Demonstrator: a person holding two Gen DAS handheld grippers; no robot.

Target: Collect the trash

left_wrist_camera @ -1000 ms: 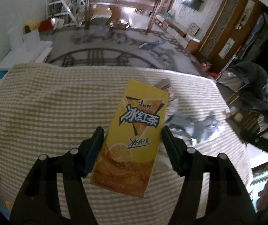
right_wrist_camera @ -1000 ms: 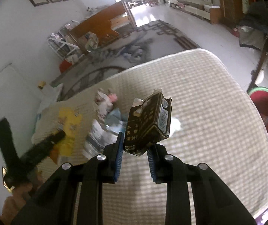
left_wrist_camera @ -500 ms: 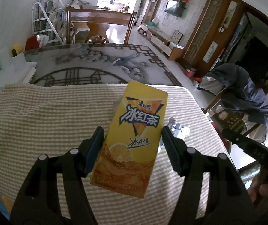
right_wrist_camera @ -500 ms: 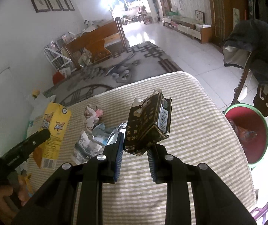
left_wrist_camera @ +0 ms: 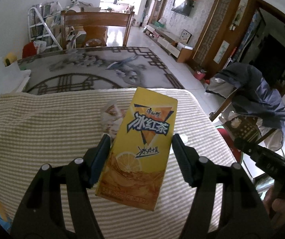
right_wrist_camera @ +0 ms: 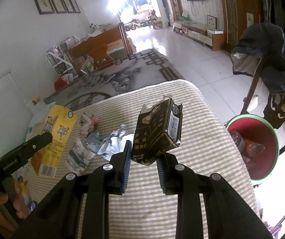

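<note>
My left gripper (left_wrist_camera: pixel 140 155) is shut on a yellow iced-tea carton (left_wrist_camera: pixel 142 145) and holds it above the striped tablecloth (left_wrist_camera: pixel 42 131). The carton also shows in the right wrist view (right_wrist_camera: pixel 52 137), at the left. My right gripper (right_wrist_camera: pixel 143 159) is shut on a crumpled black cigarette pack (right_wrist_camera: pixel 158 131), held above the cloth. Crumpled wrappers (right_wrist_camera: pixel 86 121) and silver foil (right_wrist_camera: pixel 110 141) lie on the cloth between the two grippers. A red bin with a green rim (right_wrist_camera: pixel 256 145) stands on the floor just past the table's right edge, with trash inside.
A chair draped with a dark jacket (right_wrist_camera: pixel 270 59) stands beside the bin. A patterned rug (left_wrist_camera: pixel 94 69) and a wooden bench (left_wrist_camera: pixel 96 27) lie beyond the table's far edge. The right gripper's handle (left_wrist_camera: pixel 262 157) shows at the right of the left wrist view.
Both grippers have risen and tilted up with their loads still held. The red bin has come fully into the right wrist view, and the left gripper with the carton has drawn closer.
</note>
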